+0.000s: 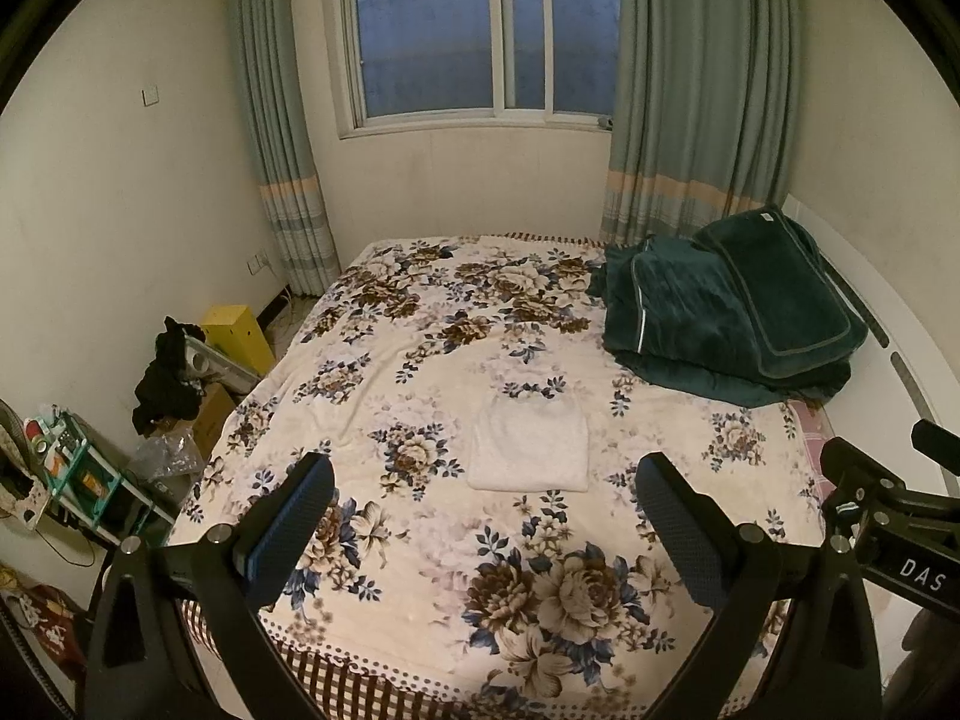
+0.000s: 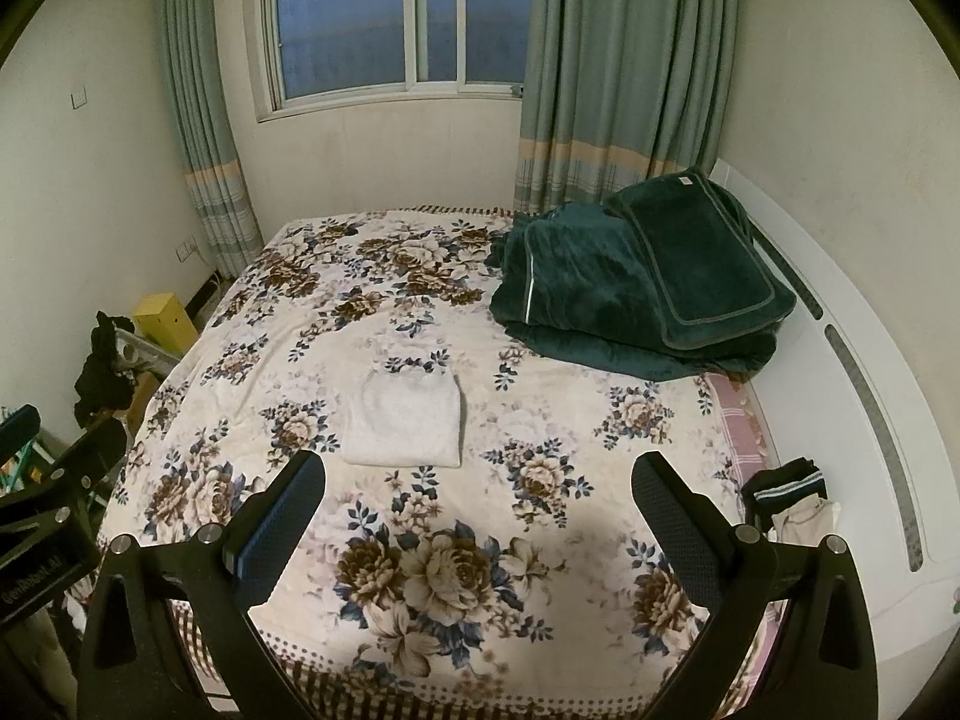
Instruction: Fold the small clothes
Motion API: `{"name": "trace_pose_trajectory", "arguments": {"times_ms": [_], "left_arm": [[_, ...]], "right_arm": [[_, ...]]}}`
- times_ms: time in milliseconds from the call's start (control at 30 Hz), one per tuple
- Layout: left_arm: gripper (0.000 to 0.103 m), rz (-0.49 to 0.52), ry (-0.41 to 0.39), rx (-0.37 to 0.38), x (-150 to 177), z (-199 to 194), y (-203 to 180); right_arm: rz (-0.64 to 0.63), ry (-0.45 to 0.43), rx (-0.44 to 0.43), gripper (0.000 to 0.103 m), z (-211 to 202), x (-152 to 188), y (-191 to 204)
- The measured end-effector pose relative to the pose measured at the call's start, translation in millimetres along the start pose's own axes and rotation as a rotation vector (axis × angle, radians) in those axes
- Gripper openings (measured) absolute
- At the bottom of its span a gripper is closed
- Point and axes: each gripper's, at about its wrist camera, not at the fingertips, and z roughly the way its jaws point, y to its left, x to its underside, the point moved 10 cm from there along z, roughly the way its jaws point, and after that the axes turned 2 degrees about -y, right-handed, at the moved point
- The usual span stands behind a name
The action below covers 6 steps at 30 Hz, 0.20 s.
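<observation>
White folded garment (image 1: 528, 447) (image 2: 403, 420) mid-bed — dark clothes pile (image 2: 789, 495) right-view only

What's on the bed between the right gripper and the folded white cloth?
Nothing but the flowery blanket. In the right wrist view, the stretch from the right gripper to the folded white cloth is bare.

The folded white garment (image 1: 528, 447) looked like soft, nubbly cloth, matt and a little fuzzy. Under it the floral bedspread (image 1: 420, 324) was a plush, matt fabric, faintly rumpled. The dark green blanket (image 1: 732, 312) had a deep velvety pile with a smoother corded trim. The left gripper (image 1: 485, 525) and right gripper (image 2: 479, 525) wore stippled, rubbery-looking pads on matt black frames, perhaps plastic, with shiny metal bolts. The curtains (image 2: 624, 78) hung as dull woven cloth.
</observation>
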Motion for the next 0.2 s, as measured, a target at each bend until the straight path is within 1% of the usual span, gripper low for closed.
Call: {"name": "trace_pose_trajectory", "arguments": {"times_ms": [200], "left_arm": [[0.103, 0.001, -0.004, -0.003, -1.3, -0.5, 0.7]], "right_arm": [[0.004, -0.001, 0.003, 0.103, -1.5, 2.2, 0.7]]}}
